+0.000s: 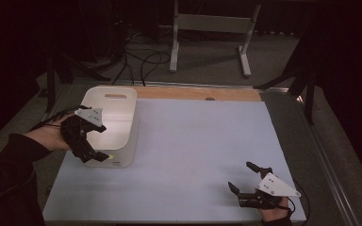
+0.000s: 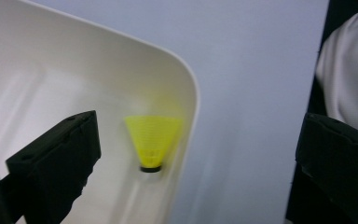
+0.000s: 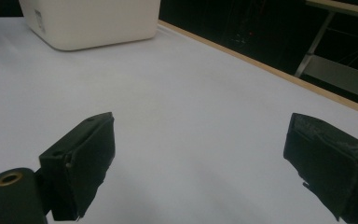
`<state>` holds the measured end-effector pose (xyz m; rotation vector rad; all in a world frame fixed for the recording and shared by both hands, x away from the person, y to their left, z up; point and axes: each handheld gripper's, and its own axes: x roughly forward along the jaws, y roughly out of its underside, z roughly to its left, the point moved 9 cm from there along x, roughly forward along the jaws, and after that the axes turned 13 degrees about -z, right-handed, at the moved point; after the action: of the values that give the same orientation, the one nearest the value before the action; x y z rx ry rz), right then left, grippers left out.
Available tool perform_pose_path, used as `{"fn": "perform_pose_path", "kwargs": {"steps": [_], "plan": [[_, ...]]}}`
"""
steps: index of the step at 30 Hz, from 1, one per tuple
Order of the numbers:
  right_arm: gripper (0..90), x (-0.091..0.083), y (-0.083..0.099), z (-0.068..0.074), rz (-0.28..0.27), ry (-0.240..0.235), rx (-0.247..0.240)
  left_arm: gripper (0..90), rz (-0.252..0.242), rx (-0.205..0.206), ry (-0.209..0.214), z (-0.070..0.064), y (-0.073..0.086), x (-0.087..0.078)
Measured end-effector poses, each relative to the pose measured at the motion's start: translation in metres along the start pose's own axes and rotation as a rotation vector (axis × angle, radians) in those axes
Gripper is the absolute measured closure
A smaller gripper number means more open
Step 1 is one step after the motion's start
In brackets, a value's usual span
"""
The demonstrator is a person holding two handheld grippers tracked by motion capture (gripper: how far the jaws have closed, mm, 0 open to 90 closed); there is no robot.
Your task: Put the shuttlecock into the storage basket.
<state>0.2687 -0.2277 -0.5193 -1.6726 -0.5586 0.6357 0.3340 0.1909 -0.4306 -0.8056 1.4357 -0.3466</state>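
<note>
Work in hand: we judge it to be putting the yellow shuttlecock (image 2: 152,140) into the white bin (image 1: 118,106), which stands at the desk's (image 1: 193,155) left edge toward the far corner.
Shuttlecock: it lies inside the bin, in the near corner, close to the rounded wall, its dark cork end on the floor of the bin and nothing gripping it.
Left gripper (image 1: 96,141): we hold it over the bin's near end; its jaws stand wide apart, one on each side of the shuttlecock in the left gripper view, touching neither it nor the rim.
Right gripper (image 1: 246,178): it hangs low by the desk's near right corner, well apart from the bin, its jaws spread and holding nothing.
Done: as far as we can judge, the drop into the bin is made.
Left: we would only lift the left gripper clear of the bin; we see no other loose item on the desk to collect.
</note>
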Motion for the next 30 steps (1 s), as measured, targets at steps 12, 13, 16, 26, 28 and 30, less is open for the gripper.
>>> {"fn": "perform_pose_path", "kwargs": {"steps": [12, 13, 16, 26, 28, 30], "plan": [[9.0, -0.001, 0.000, 0.000, 0.000, 0.001, -0.001, 0.0, -0.001, 0.024, 0.051, -0.022, -0.007, 0.013], [9.0, 0.000, 0.000, 0.000, -0.001, 0.001, 0.000, 0.0, 0.007, 0.033, 0.054, -0.024, -0.007, 0.013], [8.9, 0.000, 0.000, 0.000, -0.001, -0.001, -0.002, 0.0, 0.000, 0.041, 0.061, -0.029, -0.009, 0.014], [8.9, -0.001, -0.001, 0.000, -0.004, 0.001, -0.002, 0.0, -0.033, 0.072, 0.077, -0.048, -0.016, 0.021], [8.9, -0.001, -0.001, -0.001, -0.002, 0.002, -0.006, 0.0, -0.045, 0.065, 0.080, -0.052, -0.017, 0.022], [8.9, -0.001, -0.001, -0.001, -0.003, 0.004, -0.004, 0.0, -0.040, 0.080, 0.082, -0.056, -0.017, 0.024]]}}
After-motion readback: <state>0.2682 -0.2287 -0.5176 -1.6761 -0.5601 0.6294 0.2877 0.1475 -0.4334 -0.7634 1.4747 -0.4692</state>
